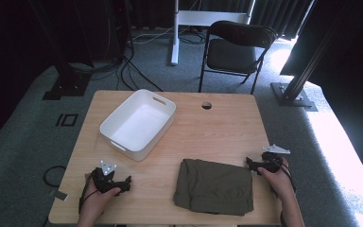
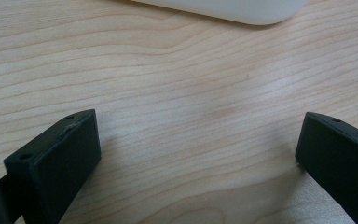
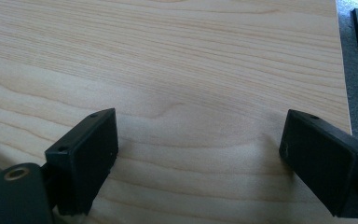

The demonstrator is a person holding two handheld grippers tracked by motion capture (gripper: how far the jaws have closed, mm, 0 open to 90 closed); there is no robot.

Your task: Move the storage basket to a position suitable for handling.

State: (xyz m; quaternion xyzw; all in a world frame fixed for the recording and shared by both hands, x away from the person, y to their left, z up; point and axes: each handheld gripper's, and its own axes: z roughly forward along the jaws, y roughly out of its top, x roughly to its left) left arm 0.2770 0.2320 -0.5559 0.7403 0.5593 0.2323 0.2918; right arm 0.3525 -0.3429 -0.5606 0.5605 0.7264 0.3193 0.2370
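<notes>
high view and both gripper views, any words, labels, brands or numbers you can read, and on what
None: no readable text in any view.
The white bin, the folded olive garment and the wooden table bear no print or label.
The black jaws of the left tool and right tool show screw holes, no markings.
A square outline marked on the floor is a shape, not lettering.

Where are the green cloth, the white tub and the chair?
cloth (image 1: 215, 187), high view, middle of its folded top
tub (image 1: 137, 124), high view, bare inner floor
chair (image 1: 230, 56), high view, middle of the seat
</notes>
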